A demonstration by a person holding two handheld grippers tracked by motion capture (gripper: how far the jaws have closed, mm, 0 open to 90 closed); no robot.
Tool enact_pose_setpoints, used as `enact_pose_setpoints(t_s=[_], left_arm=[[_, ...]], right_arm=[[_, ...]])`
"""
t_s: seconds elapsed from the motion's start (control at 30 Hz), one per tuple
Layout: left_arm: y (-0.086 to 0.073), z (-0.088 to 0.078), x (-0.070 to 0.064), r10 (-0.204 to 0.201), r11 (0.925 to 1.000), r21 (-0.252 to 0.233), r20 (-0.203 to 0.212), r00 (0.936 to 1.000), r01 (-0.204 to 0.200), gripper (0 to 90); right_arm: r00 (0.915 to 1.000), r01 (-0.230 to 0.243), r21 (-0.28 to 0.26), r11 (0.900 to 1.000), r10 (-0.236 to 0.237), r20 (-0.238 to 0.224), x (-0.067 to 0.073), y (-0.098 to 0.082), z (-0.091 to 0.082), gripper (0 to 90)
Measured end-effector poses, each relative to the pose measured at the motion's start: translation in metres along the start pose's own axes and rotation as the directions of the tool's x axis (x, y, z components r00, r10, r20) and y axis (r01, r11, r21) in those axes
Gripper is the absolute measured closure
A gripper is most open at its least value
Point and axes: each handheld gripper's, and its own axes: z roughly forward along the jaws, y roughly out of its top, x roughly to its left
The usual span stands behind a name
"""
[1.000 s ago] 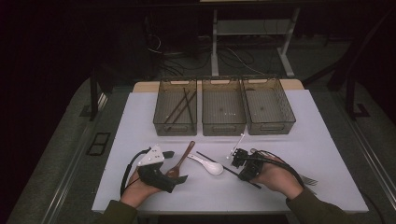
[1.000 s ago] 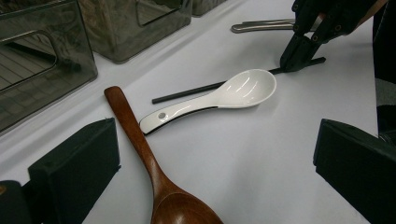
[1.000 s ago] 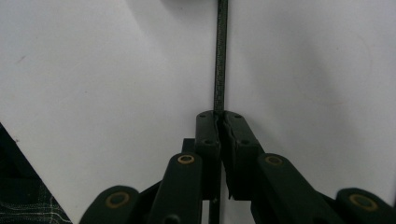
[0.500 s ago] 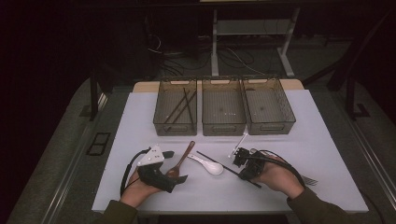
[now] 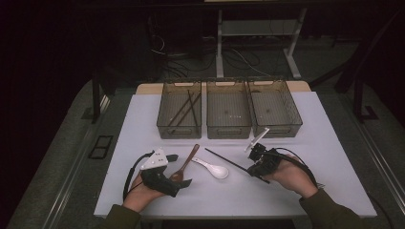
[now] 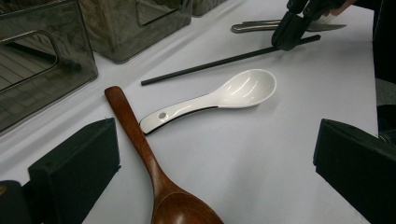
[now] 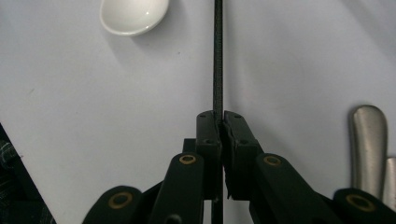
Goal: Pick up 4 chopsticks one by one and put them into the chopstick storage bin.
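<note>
Right hand-held gripper [image 7: 219, 116]: matte black jaws closed tight on a thin, straight black chopstick [image 7: 217, 56], which runs forward between the pads over the smooth white desk [image 7: 70, 116]. In the high view this chopstick [image 5: 224, 159] lies at a slant, its far tip near the middle bin [image 5: 228, 131]. Left hand-held gripper [image 6: 210, 186]: blocky black jaws stand wide apart, holding nothing; between them lies a glossy brown wooden spoon [image 6: 144, 163], bowl nearest the camera. Just beside its handle rests a white glazed ceramic spoon [image 6: 219, 98], rounded and shiny. Three smoked, clear plastic bins stand in a row; the left bin [image 5: 168, 128] holds dark sticks. Metal cutlery handles [image 7: 369, 144] lie near the right hand-held gripper
</note>
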Motion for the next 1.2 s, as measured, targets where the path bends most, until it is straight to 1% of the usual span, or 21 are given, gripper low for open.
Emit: enact_pose_setpoints(t_s=[0.07,0.27,0.43,0.63,0.8,0.93,1.03,1.1,1.17,1.2], left_arm=[[0.000,0.000,0.000,0.000,1.0000,0.000,0.000,1.0000,0.000,0.0],[0.000,0.000,0.000,0.000,1.0000,0.003,0.000,1.0000,0.000,0.0],[0.000,0.000,0.000,-0.001,1.0000,0.003,-0.001,1.0000,0.001,0.0],[0.000,0.000,0.000,0.001,1.0000,0.002,-0.001,1.0000,-0.001,0.0],[0.000,0.000,0.000,0.000,1.0000,0.005,-0.002,1.0000,0.000,0.0],[0.000,0.000,0.001,0.005,1.0000,0.005,-0.002,1.0000,-0.005,0.0],[0.000,0.000,0.001,0.004,1.0000,0.002,-0.002,1.0000,-0.004,0.0],[0.000,0.000,0.000,0.001,1.0000,0.003,-0.001,1.0000,-0.001,0.0],[0.000,0.000,0.000,0.005,1.0000,0.003,-0.002,1.0000,-0.005,0.0],[0.000,0.000,0.000,0.004,1.0000,0.002,-0.002,1.0000,-0.004,0.0]], right_arm=[[0.9999,-0.011,-0.021,1.000,0.011,-0.005,-0.003,-0.002,-0.002,85.1],[0.9999,-0.011,-0.076,0.997,0.011,-0.012,-0.009,-0.005,-0.010,85.2],[0.9997,-0.010,-0.124,0.992,0.007,-0.023,-0.014,-0.008,-0.018,85.2],[0.9995,-0.017,-0.164,0.986,0.013,-0.028,-0.018,-0.012,-0.026,85.1],[0.9991,-0.004,-0.201,0.980,-0.004,-0.042,-0.018,-0.012,-0.033,85.1],[0.9987,-0.001,-0.237,0.971,-0.011,-0.049,-0.017,-0.013,-0.040,85.1],[0.9975,0.007,-0.278,0.961,-0.026,-0.065,-0.018,-0.013,-0.045,85.1],[0.9976,0.008,-0.301,0.954,-0.028,-0.063,-0.018,-0.013,-0.047,85.0],[0.9975,0.008,-0.314,0.949,-0.030,-0.064,-0.019,-0.012,-0.050,85.1],[0.9977,0.008,-0.327,0.945,-0.029,-0.061,-0.019,-0.012,-0.051,85.0]])
